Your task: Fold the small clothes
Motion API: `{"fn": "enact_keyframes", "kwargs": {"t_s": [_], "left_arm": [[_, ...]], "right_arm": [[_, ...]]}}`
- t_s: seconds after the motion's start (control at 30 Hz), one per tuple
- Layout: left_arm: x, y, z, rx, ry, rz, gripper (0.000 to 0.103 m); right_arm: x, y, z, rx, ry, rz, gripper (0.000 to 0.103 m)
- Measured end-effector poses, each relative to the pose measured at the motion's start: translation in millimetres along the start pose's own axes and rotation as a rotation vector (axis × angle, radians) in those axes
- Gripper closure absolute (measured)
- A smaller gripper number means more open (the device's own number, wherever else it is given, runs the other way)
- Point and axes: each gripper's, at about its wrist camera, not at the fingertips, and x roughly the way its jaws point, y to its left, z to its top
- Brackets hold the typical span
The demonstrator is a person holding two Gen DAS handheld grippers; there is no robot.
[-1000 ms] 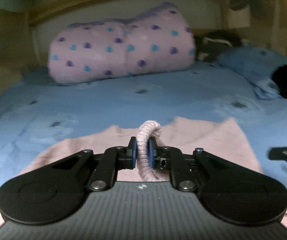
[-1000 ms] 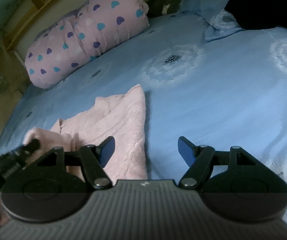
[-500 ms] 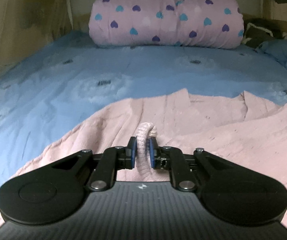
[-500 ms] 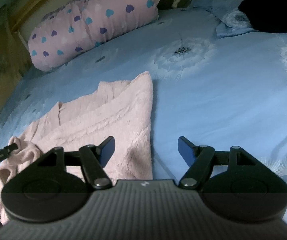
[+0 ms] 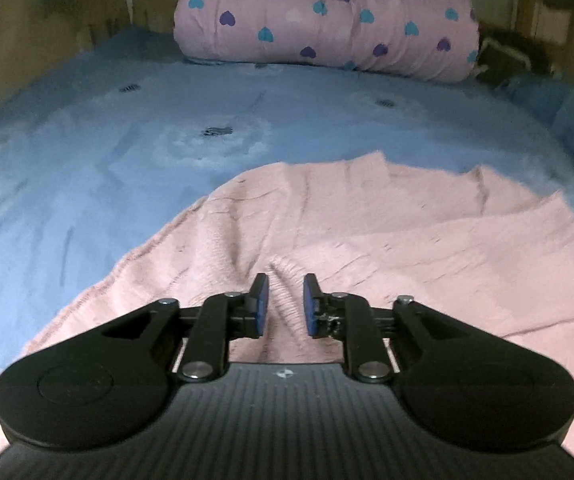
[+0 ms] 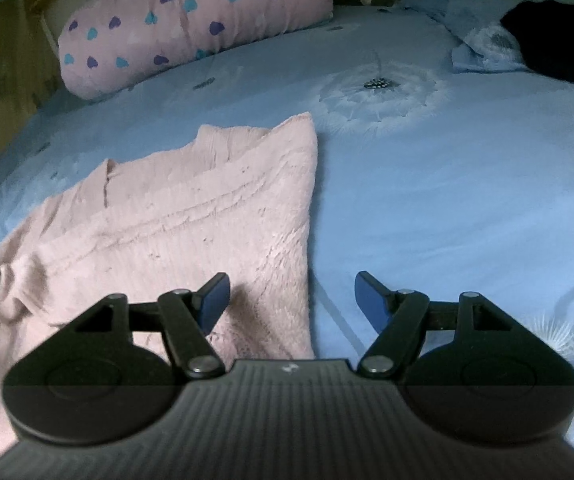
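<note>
Blue bedding printed with pale dandelion heads covers the bed (image 6: pixel 447 208), and the pink sweater (image 5: pixel 387 240) lies spread on it, well short of the heart-print pillow (image 5: pixel 327 16) at the head.

Left tool (image 5: pixel 285 304): its blue pads stand slightly apart, released, with a raised ridge of knit running up between them and not visibly pinched. Right tool (image 6: pixel 293 300): spread wide and empty, its left pad over the sweater's near corner, its right pad over bare sheet, so the sweater's straight side edge runs between them.

Risks, as I judge them. That ridge is loose and springy; if the left tool pulls away while a pad snags the yarn, it could drag the layer askew and undo the flat lay. If it closes again there, it may catch two layers instead of one. On the right, closing low over the edge could pinch the sheet together with the knit, lifting both.

Only the left view shows the gap at the left pads and the wrinkles fanning from the ridge toward the pillow. Only the right view shows the sweater's clean side edge, its notched far end, a bunched lump (image 6: pixel 11 288) at the sweater's left, and a dark heap (image 6: pixel 559 36) beside a blue pillow (image 6: pixel 459 8).
</note>
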Motion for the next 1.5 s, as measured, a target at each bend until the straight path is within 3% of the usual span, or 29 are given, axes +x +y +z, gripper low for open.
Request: {"fn": "enact_keyframes", "kwargs": {"t_s": [0.07, 0.17, 0.33, 0.5, 0.73, 0.8, 0.87, 0.9, 1.13, 1.3, 1.5], "left_arm": [[-0.6, -0.7, 4.4, -0.018, 0.001, -0.024, 0.063], [4.3, -6.0, 8.6, -0.016, -0.008, -0.031, 0.055], [23.7, -16.6, 14.5, 0.026, -0.014, -0.008, 0.053], [51.1, -10.2, 9.9, 0.022, 0.049, 0.051, 0.053], [54.7, -7.0, -0.6, 0.048, 0.029, 0.005, 0.053], [54.5, -8.4, -2.0, 0.057, 0.02, -0.004, 0.06], [52.6, -9.1, -2.6, 0.06, 0.003, -0.013, 0.085], [50.1, -10.2, -2.5, 0.064, -0.01, -0.008, 0.088], [29.5, -14.2, 7.3, 0.09, -0.098, -0.002, 0.091], [27.7, -18.3, 11.4, 0.129, -0.109, 0.007, 0.091], [27.5, -18.5, 11.4, 0.133, -0.122, 0.018, 0.091]], "right_arm": [[0.6, 2.9, -1.3, -0.012, -0.001, -0.009, 0.031], [1.9, 7.2, 0.6, -0.016, 0.008, 0.011, 0.032], [5.7, 16.0, 23.7, -0.034, -0.008, 0.068, 0.032], [31.1, 17.2, 48.0, -0.032, -0.027, 0.043, 0.032], [66.6, 12.9, 56.2, -0.045, -0.038, 0.025, 0.032], [72.3, 11.9, 58.1, -0.04, -0.051, 0.04, 0.032], [77.2, 12.0, 58.6, -0.033, -0.058, 0.05, 0.031], [78.5, 12.9, 58.5, -0.033, -0.059, 0.052, 0.031], [80.0, 8.4, 55.8, 0.016, -0.108, 0.05, 0.033], [71.8, -1.5, 61.9, 0.058, -0.179, -0.011, 0.033], [86.5, -2.7, 59.7, 0.021, -0.135, -0.04, 0.031]]}}
